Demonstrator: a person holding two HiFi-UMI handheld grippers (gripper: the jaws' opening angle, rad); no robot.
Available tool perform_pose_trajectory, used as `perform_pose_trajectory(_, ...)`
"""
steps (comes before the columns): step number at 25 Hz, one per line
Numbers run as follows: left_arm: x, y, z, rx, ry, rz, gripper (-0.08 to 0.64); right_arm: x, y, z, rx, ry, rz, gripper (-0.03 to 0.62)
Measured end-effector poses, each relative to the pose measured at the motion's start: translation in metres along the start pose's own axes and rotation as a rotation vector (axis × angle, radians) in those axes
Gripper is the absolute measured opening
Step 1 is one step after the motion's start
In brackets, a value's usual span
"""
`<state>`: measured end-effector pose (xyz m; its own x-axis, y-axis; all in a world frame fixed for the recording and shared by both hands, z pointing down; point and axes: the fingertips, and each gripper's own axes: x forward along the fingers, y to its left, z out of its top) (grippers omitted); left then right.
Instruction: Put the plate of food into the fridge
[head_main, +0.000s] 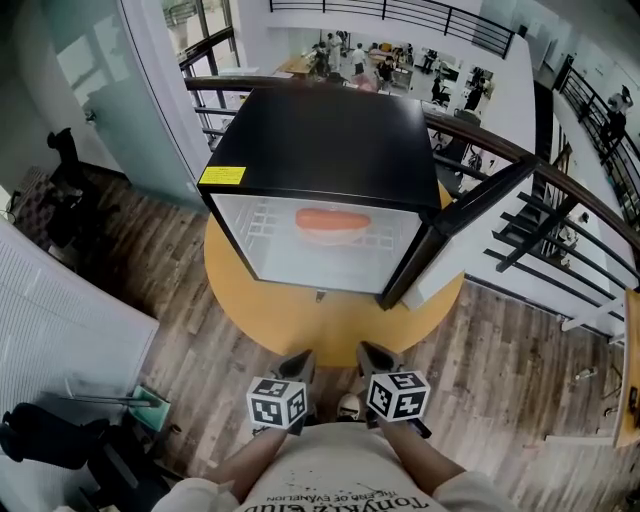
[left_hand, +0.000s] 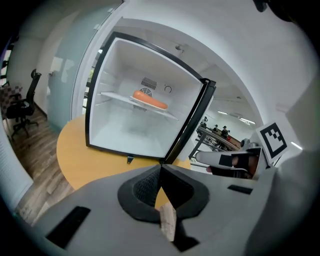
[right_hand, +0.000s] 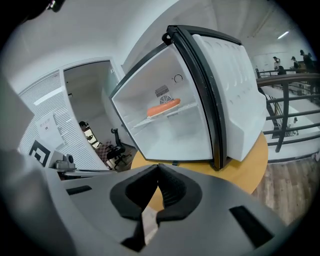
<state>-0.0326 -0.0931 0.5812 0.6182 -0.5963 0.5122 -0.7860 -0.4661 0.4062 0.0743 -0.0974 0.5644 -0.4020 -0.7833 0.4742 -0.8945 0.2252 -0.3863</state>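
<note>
Grey L gripper (head_main: 299, 362), R gripper (head_main: 376, 354), b/w marker cubes (head_main: 277, 403) (head_main: 398, 395), pale printed tee (head_main: 340, 482)

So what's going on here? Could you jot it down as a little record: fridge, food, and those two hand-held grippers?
Fridge: small, black top, on a round yellow platform
Door: open, swung to the right in the head view
Plate of food: on the shelf inside the fridge
Left hand-held gripper: shut, empty
Right hand-held gripper: shut, empty
Task state: plate is in, door not yet closed
</note>
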Motion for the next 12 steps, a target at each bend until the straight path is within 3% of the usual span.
perform_pose_trajectory(12,-0.002,-0.005,-0.004,0.016,-0.004,0.013,0.023,-0.009,-0.003,-0.017,0.002,0.021,-0.019,0.026)
